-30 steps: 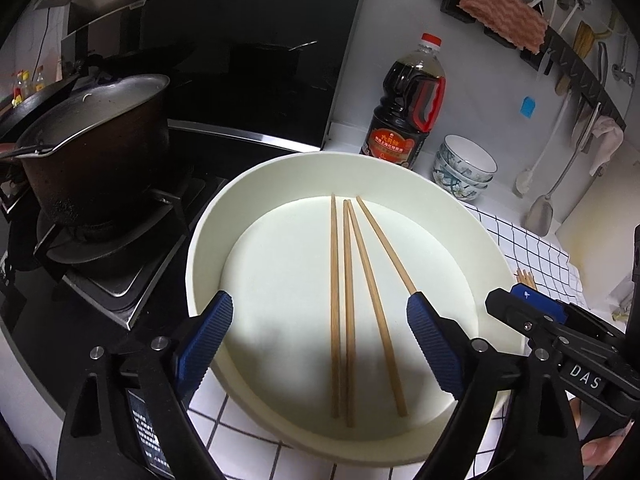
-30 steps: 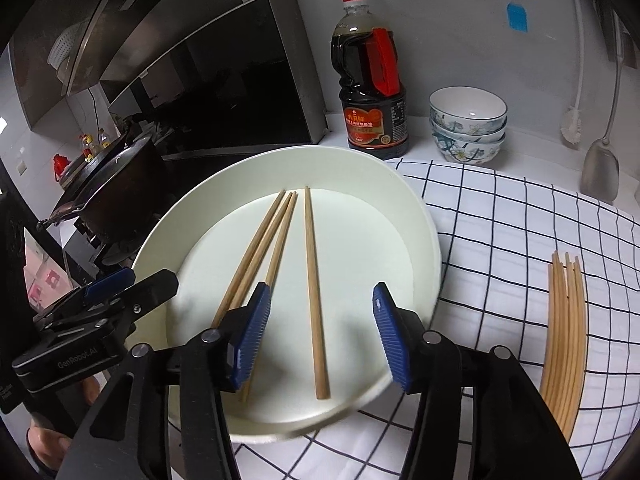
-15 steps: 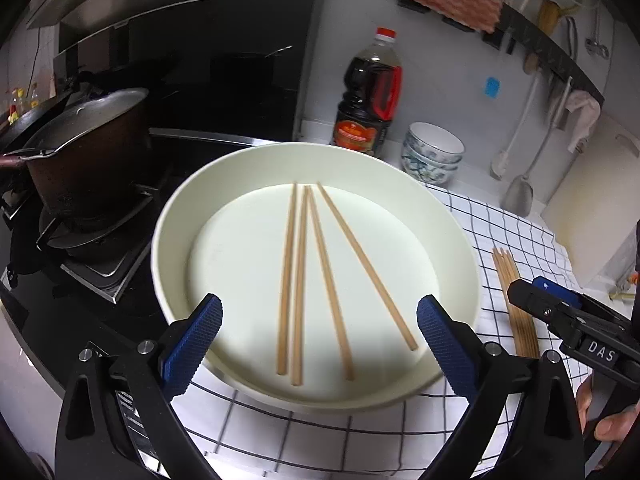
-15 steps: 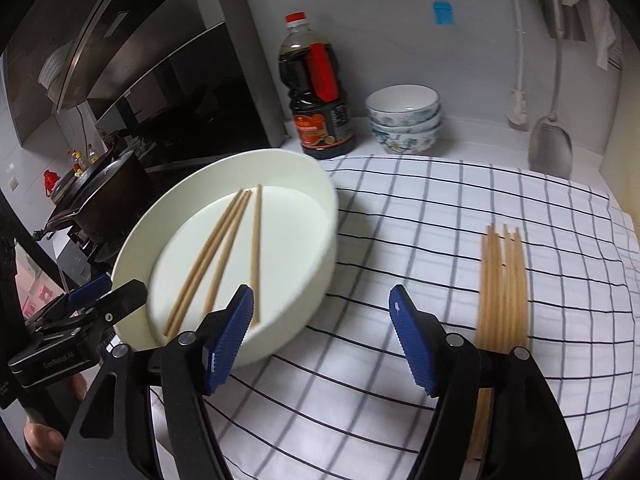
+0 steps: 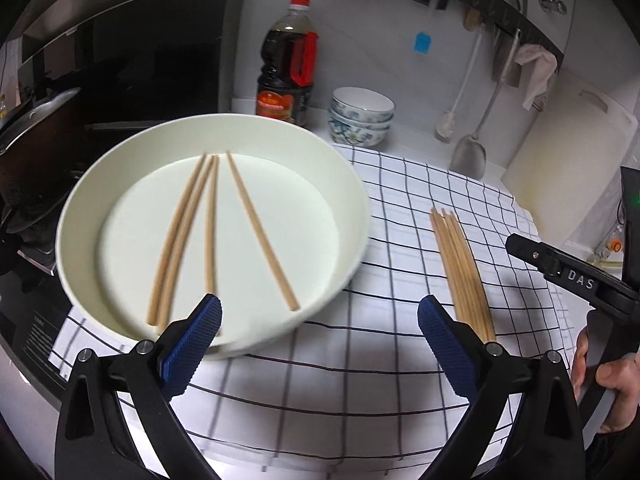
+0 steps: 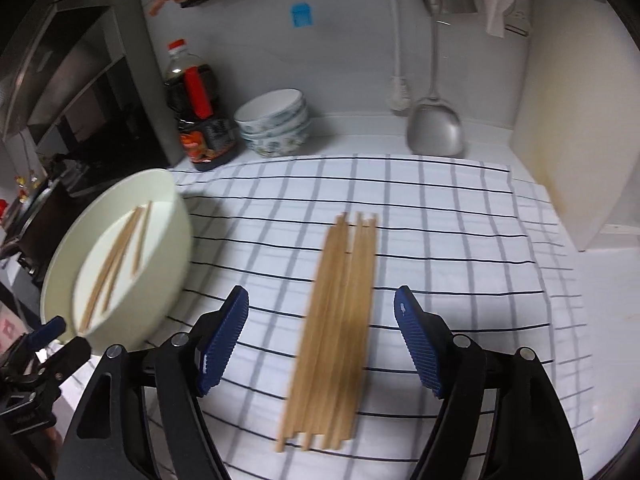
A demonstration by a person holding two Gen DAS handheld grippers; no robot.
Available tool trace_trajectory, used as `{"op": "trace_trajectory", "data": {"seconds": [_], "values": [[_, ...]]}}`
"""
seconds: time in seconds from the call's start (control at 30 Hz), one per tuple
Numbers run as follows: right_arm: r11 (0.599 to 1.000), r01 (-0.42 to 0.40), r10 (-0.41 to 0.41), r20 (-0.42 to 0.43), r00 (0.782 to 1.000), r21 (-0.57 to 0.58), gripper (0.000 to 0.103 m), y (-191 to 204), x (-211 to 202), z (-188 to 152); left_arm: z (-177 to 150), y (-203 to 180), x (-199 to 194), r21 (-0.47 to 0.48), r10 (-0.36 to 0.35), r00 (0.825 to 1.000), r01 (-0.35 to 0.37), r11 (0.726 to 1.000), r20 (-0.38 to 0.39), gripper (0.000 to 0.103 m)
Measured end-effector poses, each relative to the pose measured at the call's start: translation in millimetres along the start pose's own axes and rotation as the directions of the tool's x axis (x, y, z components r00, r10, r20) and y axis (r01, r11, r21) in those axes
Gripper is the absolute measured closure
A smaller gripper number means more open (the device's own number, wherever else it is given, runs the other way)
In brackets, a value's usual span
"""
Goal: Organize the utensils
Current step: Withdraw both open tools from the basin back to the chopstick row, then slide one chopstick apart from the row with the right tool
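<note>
A wide cream bowl point(image 5: 352, 208) stands at the left edge of a checked cloth point(image 5: 360, 392) and holds several wooden chopsticks point(image 5: 208, 232). The bowl point(image 6: 172, 264) also shows at the left of the right wrist view. A bundle of several chopsticks point(image 6: 336, 312) lies on the cloth; it also shows in the left wrist view point(image 5: 464, 276). My left gripper point(image 5: 320, 340) is open and empty, above the cloth by the bowl's near right rim. My right gripper point(image 6: 320, 340) is open and empty, its jaws either side of the bundle's near half.
A soy sauce bottle point(image 6: 200, 116) and stacked patterned bowls point(image 6: 276, 124) stand at the back wall. A metal spatula point(image 6: 434, 128) and a ladle hang there. A white cutting board point(image 6: 580, 120) leans at the right. A pot point(image 5: 24, 136) sits on the stove at the left.
Both grippers have swung right, away from over the bowl. The right gripper now straddles the chopstick bundle on the cloth. Both stay open and empty.
</note>
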State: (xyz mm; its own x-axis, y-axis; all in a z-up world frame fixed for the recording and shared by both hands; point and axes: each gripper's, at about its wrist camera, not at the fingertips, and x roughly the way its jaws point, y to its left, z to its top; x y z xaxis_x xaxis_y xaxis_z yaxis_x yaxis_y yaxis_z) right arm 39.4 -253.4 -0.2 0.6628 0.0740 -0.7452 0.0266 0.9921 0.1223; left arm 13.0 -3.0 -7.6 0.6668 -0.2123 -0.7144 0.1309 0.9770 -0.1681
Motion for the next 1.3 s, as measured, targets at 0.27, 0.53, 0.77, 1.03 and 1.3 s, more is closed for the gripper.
{"op": "trace_trajectory", "data": {"seconds": [0.27,0.53,0.77,1.03,1.3], "values": [[0.999,0.050,-0.050,-0.137,0.989,0.000,0.031,-38,32,-7,-7,-51,12,0.060,0.029,0.999,-0.031,0.998,0.033,0.006],[1.000,0.017,-0.012,-0.224,0.974,0.020,0.031,-49,51,-15,-22,-90,20,0.123,0.019,0.999,-0.023,0.992,0.031,0.006],[0.999,0.013,-0.002,-0.254,0.967,0.039,0.031,-51,58,-18,-39,-98,21,0.142,0.005,1.000,-0.006,0.990,0.008,0.006],[0.999,0.029,-0.016,-0.282,0.959,0.044,0.031,-55,68,-22,-43,-94,32,0.122,-0.004,1.000,0.007,0.992,-0.030,0.006],[0.998,0.052,-0.039,-0.296,0.954,0.036,0.031,-58,74,-25,-42,-96,38,0.129,0.003,0.999,0.002,0.992,-0.045,0.006]]}}
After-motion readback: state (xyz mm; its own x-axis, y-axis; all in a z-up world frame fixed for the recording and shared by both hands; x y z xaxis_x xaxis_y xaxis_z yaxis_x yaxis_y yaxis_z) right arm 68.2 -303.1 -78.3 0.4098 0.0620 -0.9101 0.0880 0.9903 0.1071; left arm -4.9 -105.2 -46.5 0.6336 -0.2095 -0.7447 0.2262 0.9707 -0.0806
